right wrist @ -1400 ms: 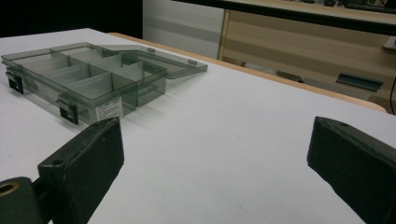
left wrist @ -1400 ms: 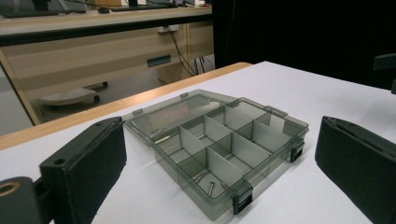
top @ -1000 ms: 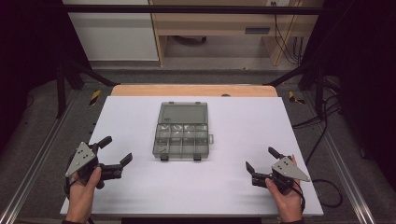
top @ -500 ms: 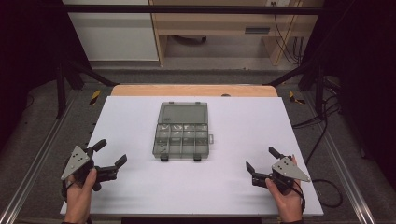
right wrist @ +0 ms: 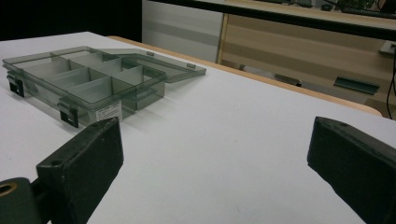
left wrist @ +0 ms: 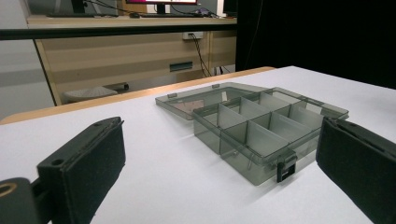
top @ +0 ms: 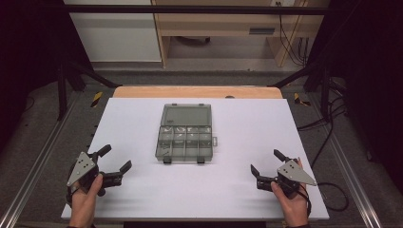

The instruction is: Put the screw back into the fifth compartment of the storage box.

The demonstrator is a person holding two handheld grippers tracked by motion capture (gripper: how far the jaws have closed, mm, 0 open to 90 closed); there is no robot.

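A translucent grey plastic compartment box [top: 183,134] is lying at the centre of the white surface [top: 247,128], its lid folded flat toward the far side and its two black latches facing the near edge. The left hand-held gripper [top: 114,166] is resting near the left near corner of the surface, jaws spread and grasping nothing, well apart from the box. The right hand-held gripper [top: 266,164] is resting near the right near corner, jaws likewise released and holding nothing. In the left gripper view, the box [left wrist: 261,128] is sitting between the two spread jaws, farther off. In the right gripper view, the box [right wrist: 88,79] is lying at far left.
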